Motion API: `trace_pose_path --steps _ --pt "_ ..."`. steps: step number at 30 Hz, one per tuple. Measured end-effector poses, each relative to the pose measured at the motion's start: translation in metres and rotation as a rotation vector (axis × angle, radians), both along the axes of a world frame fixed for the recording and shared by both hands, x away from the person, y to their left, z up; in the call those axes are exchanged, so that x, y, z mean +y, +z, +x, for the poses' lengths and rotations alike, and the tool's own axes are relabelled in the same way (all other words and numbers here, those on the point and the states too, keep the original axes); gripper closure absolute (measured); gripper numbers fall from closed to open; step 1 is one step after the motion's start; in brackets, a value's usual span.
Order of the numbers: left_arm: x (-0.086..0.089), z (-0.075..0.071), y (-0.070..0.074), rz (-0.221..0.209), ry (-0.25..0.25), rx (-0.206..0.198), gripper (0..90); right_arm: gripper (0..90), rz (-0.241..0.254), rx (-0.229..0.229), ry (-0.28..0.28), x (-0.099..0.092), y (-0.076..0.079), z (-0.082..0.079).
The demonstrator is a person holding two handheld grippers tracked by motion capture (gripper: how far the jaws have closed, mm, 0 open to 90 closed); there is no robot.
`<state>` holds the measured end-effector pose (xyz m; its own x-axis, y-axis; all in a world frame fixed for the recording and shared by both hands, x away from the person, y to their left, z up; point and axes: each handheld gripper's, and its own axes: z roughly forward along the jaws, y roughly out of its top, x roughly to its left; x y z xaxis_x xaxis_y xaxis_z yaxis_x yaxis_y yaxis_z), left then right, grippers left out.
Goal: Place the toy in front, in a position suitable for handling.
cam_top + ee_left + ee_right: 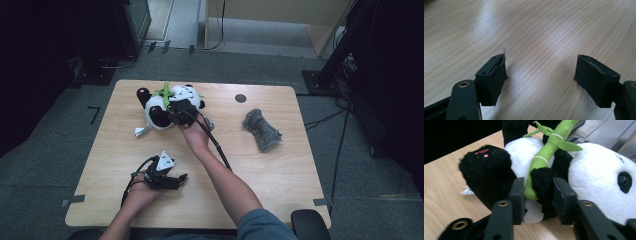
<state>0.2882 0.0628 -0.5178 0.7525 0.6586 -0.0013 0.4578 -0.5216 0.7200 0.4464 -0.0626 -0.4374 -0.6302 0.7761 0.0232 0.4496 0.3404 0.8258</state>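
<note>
Nearest me, my left gripper [167,179] rests low over the table [280,170] near its front edge. In the left gripper view its jaws stand well apart with bare wood between them, holding nothing.

Farther out, my right arm reaches across to the panda [167,106], which lies on its side toward the far left of the table. My right gripper [537,195] is on it: in the right gripper view the jaws have drawn narrow around the panda's black paw [542,182] and the lower end of the green bamboo stalk [544,157] it hugs. The pads look to be pressing into the plush on both sides, so I read this as a grip, though a shallow one.

I judge the toy light and very soft. The fur will give under the pads and a limb will stretch before the body follows, so a lift by the paw alone may leave the body dangling or let it slip. The stalk looks stuffed too, firmer than fur but still bendy. Paw and stalk together make a thicker, safer bite; I would keep the squeeze firm.

Beyond, at the right, a grey cloth [261,130] lies well apart.
</note>
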Motion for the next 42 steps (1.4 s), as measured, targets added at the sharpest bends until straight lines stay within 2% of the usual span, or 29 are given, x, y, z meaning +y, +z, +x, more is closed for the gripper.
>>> trace_pose_path --steps 2,3,4,5,6,7,9,11,13,14,18,20,21,24,25,26,28,29,30,32,33,35,36,37,39,40,42 --pt "0.0 0.0 0.0 0.0 0.0 0.0 24.9 73.3 0.015 0.009 0.008 -0.006 0.004 0.0" --pt "0.0 0.0 0.0 0.0 0.0 0.0 24.9 73.3 0.015 0.009 0.008 -0.006 0.004 0.0" --pt "0.0 0.0 0.0 0.0 -0.001 0.0 24.9 81.0 0.019 0.001 0.009 -0.01 0.008 0.0" --pt "0.0 0.0 0.0 0.0 -0.001 0.0 24.9 81.0 0.019 0.001 0.009 -0.01 0.008 0.0" --pt "0.001 0.0 0.0 -0.004 -0.001 0.003 25.0 90.0 0.069 -0.029 0.027 -0.02 0.017 -0.003" --pt "0.001 0.0 0.0 -0.004 -0.001 0.003 25.0 90.0 0.069 -0.029 0.027 -0.02 0.017 -0.003" --pt "0.0 0.0 0.0 -0.006 0.001 0.002 25.0 90.0 0.102 -0.031 0.034 -0.026 0.025 -0.003" --pt "0.0 0.0 0.0 0.0 0.001 -0.002 25.0 90.0 0.089 -0.005 0.055 -0.031 0.029 -0.002" --pt "0.0 0.0 0.0 -0.002 0.002 -0.002 25.0 90.0 0.086 0.002 0.06 -0.031 0.028 -0.002" --pt "0.0 0.0 0.0 -0.001 0.002 -0.002 25.0 86.2 0.071 0.023 0.072 -0.028 0.024 -0.003" --pt "0.0 0.0 0.0 -0.001 0.001 -0.001 25.0 70.7 0.05 0.034 0.078 -0.021 0.016 -0.004" --pt "0.0 0.0 0.0 -0.001 0.001 0.0 25.0 58.7 0.031 0.011 0.081 -0.016 0.012 -0.004" --pt "0.0 0.0 0.0 -0.002 0.001 0.0 25.0 55.4 0.027 -0.003 0.08 -0.015 0.011 -0.004" --pt "0.0 0.0 0.0 -0.005 0.003 -0.001 25.0 51.0 0.009 -0.038 0.077 -0.01 0.01 -0.006" --pt "0.0 0.0 0.0 -0.004 0.003 0.0 25.0 45.9 -0.03 -0.091 0.045 -0.006 0.009 -0.007" --pt "0.0 0.0 0.0 -0.001 0.001 0.0 25.0 44.6 -0.046 -0.107 0.02 -0.004 0.008 -0.007" --pt "0.0 0.0 0.0 0.0 0.001 -0.001 25.0 44.4 -0.054 -0.107 0.002 -0.003 0.006 -0.005" --pt "0.0 0.0 0.0 0.0 0.001 -0.001 25.0 44.3 -0.051 -0.095 -0.013 -0.004 0.004 -0.003" --pt "0.0 0.0 0.0 -0.001 0.002 -0.001 25.0 44.0 -0.021 -0.067 -0.029 -0.006 -0.001 0.002" --pt "0.0 0.0 0.0 0.0 0.002 -0.001 25.0 43.9 -0.006 -0.059 -0.031 -0.007 -0.002 0.003" --pt "0.0 0.0 0.0 -0.001 0.002 -0.001 25.0 46.1 0.049 -0.024 -0.028 -0.01 -0.006 0.007" --pt "0.0 0.0 0.0 -0.001 0.002 -0.001 25.0 47.5 0.063 -0.012 -0.026 -0.011 -0.007 0.009" --pt "0.0 0.0 0.0 -0.001 0.002 0.0 25.0 54.5 0.093 0.015 -0.017 -0.012 -0.011 0.011" --pt "0.0 0.0 0.0 -0.001 0.002 0.0 25.0 54.5 0.093 0.015 -0.017 -0.012 -0.011 0.011" --pt "0.0 0.0 0.0 -0.002 0.002 0.001 25.0 62.5 0.091 0.024 -0.012 -0.012 -0.012 0.012" --pt "0.0 0.0 0.0 -0.002 0.002 0.001 25.0 67.1 0.111 0.053 -0.009 -0.015 -0.012 0.015" --pt "0.0 0.0 0.0 -0.002 0.002 0.001 25.0 68.4 0.124 0.073 0.001 -0.019 -0.011 0.017"
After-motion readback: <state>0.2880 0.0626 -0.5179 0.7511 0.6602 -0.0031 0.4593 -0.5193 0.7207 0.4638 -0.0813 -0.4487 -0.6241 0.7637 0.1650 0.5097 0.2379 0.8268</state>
